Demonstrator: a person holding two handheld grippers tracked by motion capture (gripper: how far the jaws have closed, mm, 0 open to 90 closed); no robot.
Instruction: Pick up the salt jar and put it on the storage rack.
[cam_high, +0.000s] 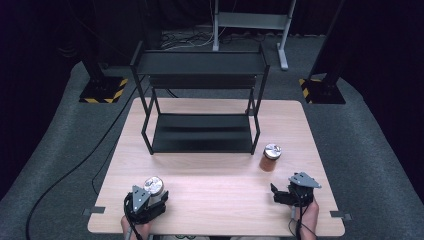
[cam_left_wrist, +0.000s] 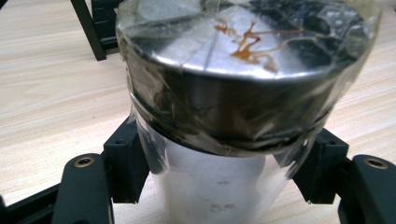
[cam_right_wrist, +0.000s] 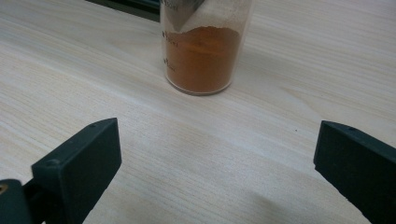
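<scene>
At the table's near left corner, the left gripper (cam_high: 148, 200) hides most of a clear jar (cam_high: 154, 188), so from above little more than its silver lid shows; in the left gripper view the jar's base is cut off and its pale contents are hard to make out behind wrinkled film. Both black jaws press the jar's sides just under the lid, clamped on it. Near the right edge, the right gripper (cam_high: 275, 192) rests with jaws spread wide, nothing between them. An orange-powder jar (cam_high: 270, 158) stands beyond it, apart, just right of the black shelf rack (cam_high: 202, 90).
</scene>
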